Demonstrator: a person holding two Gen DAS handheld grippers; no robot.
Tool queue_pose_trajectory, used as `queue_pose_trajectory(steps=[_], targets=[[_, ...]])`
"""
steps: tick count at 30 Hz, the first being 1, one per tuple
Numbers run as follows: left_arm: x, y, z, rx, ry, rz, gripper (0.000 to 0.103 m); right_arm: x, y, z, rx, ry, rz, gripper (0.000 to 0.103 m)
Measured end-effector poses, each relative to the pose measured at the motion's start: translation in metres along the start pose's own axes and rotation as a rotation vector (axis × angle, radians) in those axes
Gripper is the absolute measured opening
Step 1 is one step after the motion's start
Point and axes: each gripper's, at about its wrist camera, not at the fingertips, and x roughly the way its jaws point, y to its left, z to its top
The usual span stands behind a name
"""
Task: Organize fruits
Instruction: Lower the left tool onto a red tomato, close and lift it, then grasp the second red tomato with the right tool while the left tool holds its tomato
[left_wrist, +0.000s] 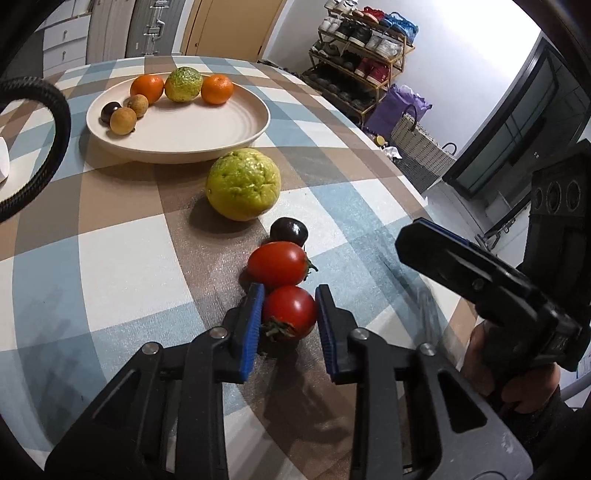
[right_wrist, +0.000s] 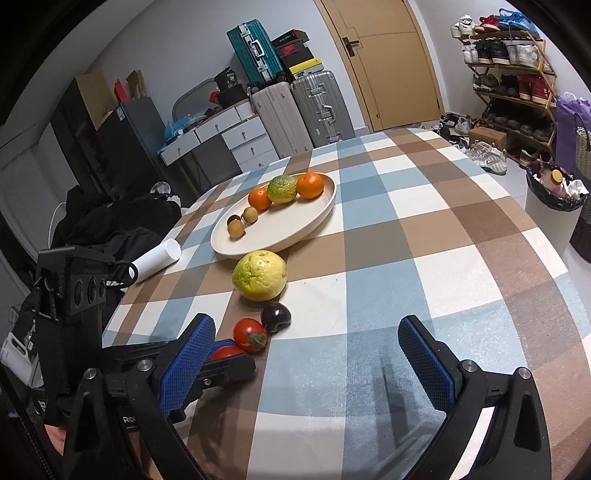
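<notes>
— On the checked tablecloth (left_wrist: 122, 258), near edge: the left gripper (left_wrist: 290, 314) has its blue pads against a cherry tomato (left_wrist: 290, 312), apparently gripping it.

— Squeeze lightly, lift clear of the second tomato (left_wrist: 277, 264), carry to the plate (left_wrist: 207, 136). Right gripper (right_wrist: 306, 363)?

— Wide open, empty.

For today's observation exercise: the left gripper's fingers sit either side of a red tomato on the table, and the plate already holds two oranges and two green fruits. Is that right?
Not quite. The left wrist view shows the plate holding two oranges but only one green fruit; the other green fruit lies on the table. The left gripper does bracket a red tomato.
</notes>
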Motion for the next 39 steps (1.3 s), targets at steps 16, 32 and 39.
queue_pose_trajectory(steps=[16,32,39], targets=[[-0.054,0.046,-0.011,-0.067,-0.063,0.025,0.025,0.043,0.036,-0.011,-0.05,0.142,0.09,0.074],[-0.076,0.069,-0.001,-0.121,-0.114,0.022,0.025,0.054,0.058,-0.024,-0.2,0.17,0.023,0.035],[-0.08,0.068,0.014,-0.113,-0.134,0.033,0.025,0.048,0.058,-0.02,-0.215,0.147,0.053,0.029]])
